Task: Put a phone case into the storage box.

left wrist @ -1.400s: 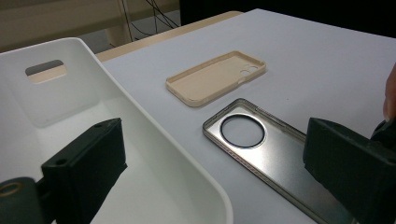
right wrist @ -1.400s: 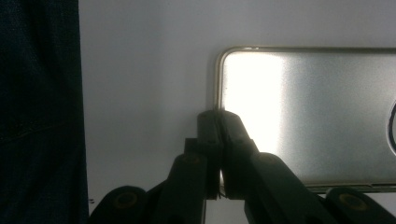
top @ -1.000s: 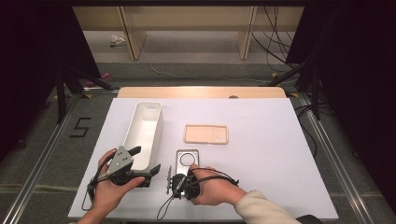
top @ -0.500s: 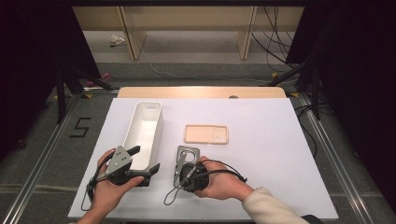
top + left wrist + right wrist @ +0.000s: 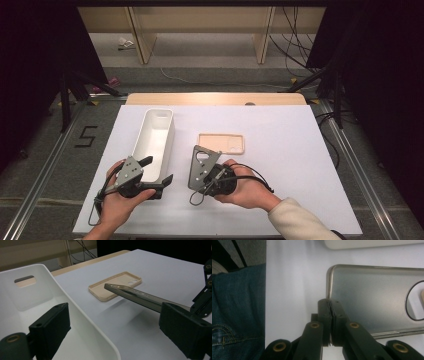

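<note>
A smoky grey phone case (image 5: 202, 165) hangs tilted above the white table (image 5: 300, 165), with my right gripper (image 5: 211, 183) shut on its short end. The right gripper view has the gripper (image 5: 331, 303) pinching that end of the case (image 5: 372, 295). A beige phone case (image 5: 221, 143) lies flat just beyond. At the near end of the long white bin (image 5: 155, 140), my left gripper (image 5: 156, 171) stands open; its jaws have just closed a little. In the left gripper view the left gripper (image 5: 115, 315) straddles the bin's side wall (image 5: 82, 322) without touching it.
The left gripper view looks past the grey case (image 5: 135, 293), edge-on, to the beige case (image 5: 115, 285). A wooden strip (image 5: 215, 98) borders the table's far edge, with shelf legs and cables on the floor behind. Blue jeans (image 5: 237, 315) sit at the table's near edge.
The right hand has lifted the grey case off the table and tipped it up, moving slightly right. The left hand has stayed by the bin.
</note>
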`<state>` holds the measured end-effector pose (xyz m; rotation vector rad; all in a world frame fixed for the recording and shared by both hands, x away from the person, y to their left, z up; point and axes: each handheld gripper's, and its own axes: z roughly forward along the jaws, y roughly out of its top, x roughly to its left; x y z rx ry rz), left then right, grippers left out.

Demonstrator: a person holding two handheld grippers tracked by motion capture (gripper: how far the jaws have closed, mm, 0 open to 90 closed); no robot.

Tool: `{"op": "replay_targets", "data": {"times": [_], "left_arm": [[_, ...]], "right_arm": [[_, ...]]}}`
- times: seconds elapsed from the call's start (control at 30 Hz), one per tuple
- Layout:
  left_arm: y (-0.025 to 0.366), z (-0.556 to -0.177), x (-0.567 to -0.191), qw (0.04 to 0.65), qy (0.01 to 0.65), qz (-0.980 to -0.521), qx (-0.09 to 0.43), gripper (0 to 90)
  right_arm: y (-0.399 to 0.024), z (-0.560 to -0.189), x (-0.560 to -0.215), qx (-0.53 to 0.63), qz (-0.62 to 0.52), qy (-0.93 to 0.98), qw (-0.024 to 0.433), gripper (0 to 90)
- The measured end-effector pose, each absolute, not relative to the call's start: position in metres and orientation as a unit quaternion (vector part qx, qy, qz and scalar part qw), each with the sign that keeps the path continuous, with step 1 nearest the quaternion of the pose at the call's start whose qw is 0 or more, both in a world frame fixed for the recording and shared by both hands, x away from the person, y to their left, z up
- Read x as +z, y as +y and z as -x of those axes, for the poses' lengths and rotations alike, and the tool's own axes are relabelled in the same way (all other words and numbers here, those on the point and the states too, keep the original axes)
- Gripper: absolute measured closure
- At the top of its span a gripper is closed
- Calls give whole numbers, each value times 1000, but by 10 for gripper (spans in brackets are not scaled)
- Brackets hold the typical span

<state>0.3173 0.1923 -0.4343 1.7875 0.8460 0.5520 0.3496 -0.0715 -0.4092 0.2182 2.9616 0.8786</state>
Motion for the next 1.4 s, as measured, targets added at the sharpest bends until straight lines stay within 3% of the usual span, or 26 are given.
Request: {"op": "replay_targets", "data": {"times": [0.33, 0.53, 0.9, 1.4], "left_arm": [[185, -340, -399, 513, 352, -751, 220, 178], [147, -381, -378, 466, 357, -790, 179, 272], [100, -429, -387, 377, 414, -821, 111, 431], [93, -448, -401, 333, 466, -818, 52, 572]], "right_arm": [[-81, -353, -405, 316, -81, 945, 26, 885], [-82, -352, -404, 320, -84, 943, 30, 886], [-84, -351, -400, 323, -82, 942, 36, 886], [-83, -349, -398, 324, -75, 942, 44, 886]]}}
